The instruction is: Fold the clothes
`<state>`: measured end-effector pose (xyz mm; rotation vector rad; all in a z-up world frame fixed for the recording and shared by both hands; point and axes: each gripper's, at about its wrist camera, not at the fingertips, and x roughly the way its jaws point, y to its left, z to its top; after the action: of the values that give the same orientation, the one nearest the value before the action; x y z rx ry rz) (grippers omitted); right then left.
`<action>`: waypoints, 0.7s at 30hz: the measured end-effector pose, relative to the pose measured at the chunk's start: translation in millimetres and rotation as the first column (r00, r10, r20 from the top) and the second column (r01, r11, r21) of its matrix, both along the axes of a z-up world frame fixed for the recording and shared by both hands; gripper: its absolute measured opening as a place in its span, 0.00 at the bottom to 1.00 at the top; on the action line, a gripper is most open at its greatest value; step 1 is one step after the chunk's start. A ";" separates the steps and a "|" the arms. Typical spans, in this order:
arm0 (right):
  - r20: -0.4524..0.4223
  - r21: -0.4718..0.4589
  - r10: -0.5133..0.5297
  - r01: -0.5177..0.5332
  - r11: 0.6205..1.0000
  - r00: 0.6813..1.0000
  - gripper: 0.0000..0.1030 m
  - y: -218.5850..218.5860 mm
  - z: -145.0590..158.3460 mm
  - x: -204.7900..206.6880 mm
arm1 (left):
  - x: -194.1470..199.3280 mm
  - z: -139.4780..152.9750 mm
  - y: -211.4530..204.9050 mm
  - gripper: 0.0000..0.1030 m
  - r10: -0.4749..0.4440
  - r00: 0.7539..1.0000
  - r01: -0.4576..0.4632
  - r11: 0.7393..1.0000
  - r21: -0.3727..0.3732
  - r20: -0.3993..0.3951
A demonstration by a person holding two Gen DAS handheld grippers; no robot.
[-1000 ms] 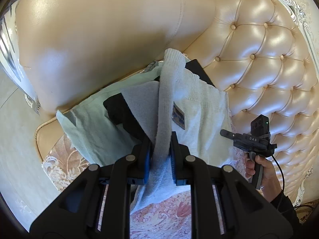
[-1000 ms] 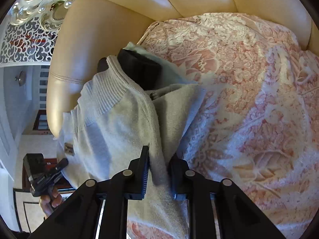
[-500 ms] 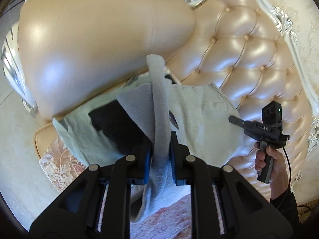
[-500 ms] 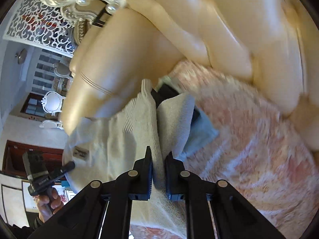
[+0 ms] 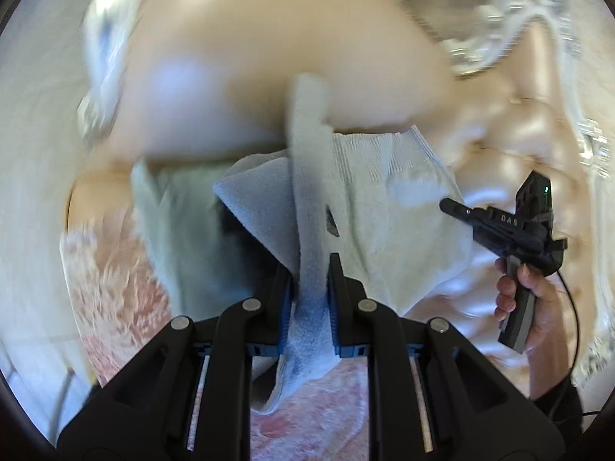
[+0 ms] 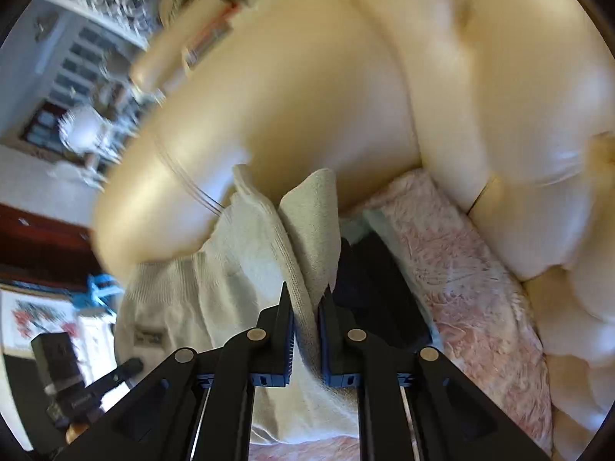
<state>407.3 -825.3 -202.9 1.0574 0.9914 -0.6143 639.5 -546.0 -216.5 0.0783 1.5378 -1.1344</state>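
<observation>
Sweater (image 5: 384,230), pale grey knit, lifted off the pink floral seat cover (image 5: 115,269) of a cream leather sofa (image 5: 230,77), stretched between two hand-held grippers.

From the left wrist view, taking the sweater as landmark: left of it, a pale green cloth (image 5: 173,223) lying on the seat cover, with a dark garment (image 5: 238,226) showing at the sweater's left edge. At the sweater's near edge, left gripper (image 5: 310,280) closed narrow on a bunched strip of the knit, which runs up between the pads and hangs below them. Behind the sweater, the padded sofa arm, blurred. On the sweater's front, a small dark label (image 5: 333,226). Right of the sweater, right gripper (image 5: 446,204) pointing at its ribbed edge, held by a hand (image 5: 526,299) with a dark sleeve and a trailing cable; contact there not readable.

From the right wrist view: left of the sweater (image 6: 230,269), blurred room furniture and the other gripper's black body low in the corner. At the sweater's folded ridge, right gripper (image 6: 307,299) pinched nearly closed on the knit edge. Right of the sweater, dark garment (image 6: 376,292) on the seat cover (image 6: 461,288), sofa backrest (image 6: 499,115) beyond.
</observation>
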 end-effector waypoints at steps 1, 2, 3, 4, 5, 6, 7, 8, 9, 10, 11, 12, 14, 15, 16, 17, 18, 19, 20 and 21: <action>-0.036 0.009 0.017 -0.016 1.000 0.999 0.10 -0.1 -18.1 7.9 | -2.0 -11.0 6.7 0.18 0.021 1.000 -0.021 1.000 0.017 0.004; -0.064 -0.003 0.018 -0.018 1.000 0.998 0.10 0.8 -27.9 8.3 | -3.0 -19.0 13.9 0.18 0.040 0.999 -0.040 0.999 0.028 0.008; -0.091 -0.015 0.019 -0.021 1.000 0.996 0.10 1.6 -37.7 8.8 | -3.7 -25.1 18.7 0.18 0.051 0.999 -0.051 0.998 0.039 0.007; -0.115 -0.026 0.019 -0.022 0.999 0.993 0.10 2.3 -46.8 8.9 | -5.2 -30.0 21.0 0.19 0.049 0.999 -0.050 0.998 0.048 0.013; -0.108 -0.033 0.004 -0.008 0.999 0.994 0.10 1.1 -49.4 5.8 | -6.5 -33.9 22.0 0.19 0.045 0.999 -0.047 0.997 0.056 0.022; -0.102 -0.040 -0.009 0.005 0.999 0.995 0.10 0.1 -52.2 3.1 | -6.9 -35.5 20.3 0.19 0.036 0.999 -0.038 0.997 0.062 0.037; -0.112 -0.049 -0.003 -0.003 0.999 0.994 0.10 0.7 -55.9 3.3 | -7.3 -37.2 18.5 0.19 0.027 0.998 -0.030 0.997 0.067 0.051; -0.122 -0.061 -0.010 0.002 0.998 0.993 0.10 1.1 -58.7 2.4 | -7.7 -38.9 16.8 0.19 0.017 0.998 -0.022 0.997 0.072 0.065; -0.131 -0.073 -0.017 0.008 0.997 0.991 0.10 1.5 -61.6 1.5 | -8.1 -40.6 15.0 0.22 0.008 0.997 -0.014 0.997 0.077 0.080; -0.140 -0.085 -0.026 0.014 0.996 0.990 0.12 1.9 -64.4 0.6 | -8.3 -42.8 13.5 0.25 -0.001 0.996 -0.008 0.996 0.086 0.093; -0.151 -0.102 -0.052 0.037 0.994 0.987 0.30 3.3 -66.9 -0.7 | -7.6 -45.6 12.8 0.35 -0.006 0.995 -0.004 0.995 0.100 0.104; -0.163 -0.127 -0.084 0.063 0.990 0.983 0.55 4.5 -67.8 -6.4 | -6.2 -47.0 13.2 0.45 -0.014 0.994 0.002 0.994 0.106 0.112; -0.182 -0.175 -0.147 0.115 0.978 0.972 0.77 6.9 -69.5 -17.8 | -3.7 -48.0 13.9 0.52 -0.033 0.991 0.018 0.993 0.115 0.130; -0.164 -0.176 -0.173 0.144 0.974 0.971 0.77 8.6 -67.1 -23.6 | -3.4 -43.8 14.3 0.52 -0.047 0.989 0.032 0.994 0.108 0.138; -0.155 -0.193 -0.187 0.156 0.969 0.970 0.77 10.7 -60.4 -28.7 | -3.1 -39.6 14.8 0.53 -0.061 0.987 0.047 0.994 0.101 0.146; -0.147 -0.213 -0.200 0.166 0.963 0.969 0.77 13.0 -53.1 -33.6 | -2.4 -34.9 15.7 0.55 -0.076 0.985 0.062 0.994 0.095 0.155; -0.148 -0.247 -0.208 0.168 0.954 0.967 0.77 17.5 -41.0 -37.6 | -0.6 -29.4 17.9 0.59 -0.091 0.982 0.077 0.993 0.090 0.166; -0.149 -0.281 -0.217 0.169 0.945 0.965 0.77 22.3 -28.9 -41.5 | 1.5 -22.9 20.8 0.61 -0.106 0.978 0.091 0.992 0.086 0.182; -0.155 -0.321 -0.229 0.170 0.932 0.961 0.77 28.7 -15.9 -44.7 | 4.9 -14.4 25.4 0.67 -0.117 0.970 0.102 0.992 0.079 0.213; -0.159 -0.365 -0.245 0.174 0.915 0.956 0.77 36.7 -2.3 -48.3 | 7.7 -5.5 29.6 0.70 -0.134 0.959 0.121 0.990 0.065 0.248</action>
<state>358.9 -788.6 -205.2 0.7999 0.9046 -1.0527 647.1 -516.4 -222.0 0.3474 1.3479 -1.1403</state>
